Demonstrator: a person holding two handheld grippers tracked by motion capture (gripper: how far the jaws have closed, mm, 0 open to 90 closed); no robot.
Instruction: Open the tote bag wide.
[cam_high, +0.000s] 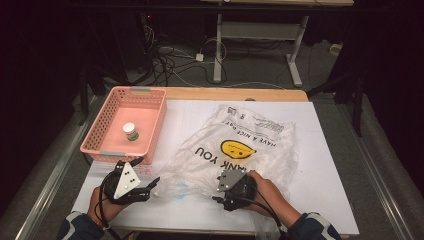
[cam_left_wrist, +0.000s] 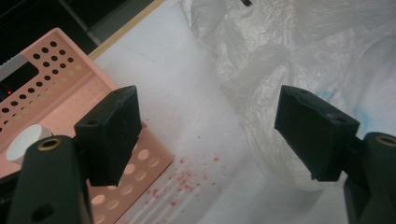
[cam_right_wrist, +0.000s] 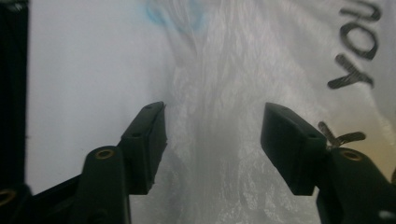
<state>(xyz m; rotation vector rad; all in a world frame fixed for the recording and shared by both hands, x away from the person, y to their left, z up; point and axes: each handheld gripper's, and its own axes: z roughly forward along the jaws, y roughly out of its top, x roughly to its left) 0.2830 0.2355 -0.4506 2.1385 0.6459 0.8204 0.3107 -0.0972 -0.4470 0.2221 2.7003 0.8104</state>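
A clear plastic bag (cam_high: 235, 145) printed with "THANK YOU" and a yellow smiley lies crumpled on the white table top (cam_high: 320, 165). My left gripper (cam_high: 150, 184) is open at the bag's near left edge, its jaws apart over the table with bag film (cam_left_wrist: 299, 60) beside the right jaw. My right gripper (cam_high: 220, 200) is open low over the bag's near edge, and a gathered ridge of the film (cam_right_wrist: 215, 140) runs between its jaws. A pink perforated basket (cam_high: 102, 132) at the left holds a small white-capped bottle (cam_high: 131, 131).
The basket's near corner (cam_left_wrist: 154, 158) lies just under my left gripper's left jaw. Pink crumbs (cam_left_wrist: 187, 179) speckle the table there. Beyond the table's far wooden edge (cam_high: 235, 94) are cables and a desk frame (cam_high: 255, 37) on the floor.
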